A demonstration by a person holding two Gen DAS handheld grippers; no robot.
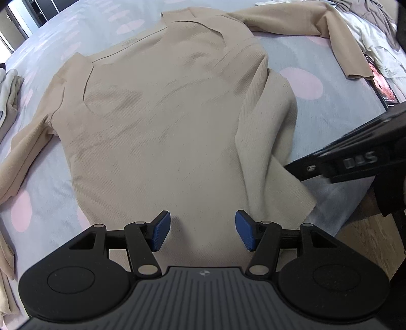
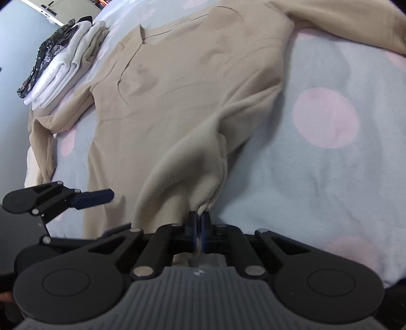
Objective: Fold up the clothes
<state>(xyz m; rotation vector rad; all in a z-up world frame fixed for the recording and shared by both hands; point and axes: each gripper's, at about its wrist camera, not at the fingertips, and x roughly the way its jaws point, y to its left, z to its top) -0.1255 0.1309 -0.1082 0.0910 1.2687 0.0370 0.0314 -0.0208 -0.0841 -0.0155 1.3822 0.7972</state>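
The beige top (image 1: pixel 157 121) lies flat along the bed's (image 1: pixel 337 121) near edge. Our right gripper (image 2: pixel 199 228) pinches its hem corner (ready, we judge, to fold that side inward), while our left gripper (image 1: pixel 200 231) hovers spread above the hem.

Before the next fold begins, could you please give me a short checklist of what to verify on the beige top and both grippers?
1. Right gripper shut on the beige top at its hem corner: ok.
2. Left gripper open above the hem, gripping nothing: ok.
3. Body lying flat: not ok, right side bunched.
4. Far sleeve tucked in: not ok, spread out.
5. Folded pile clear of the top: cannot tell.
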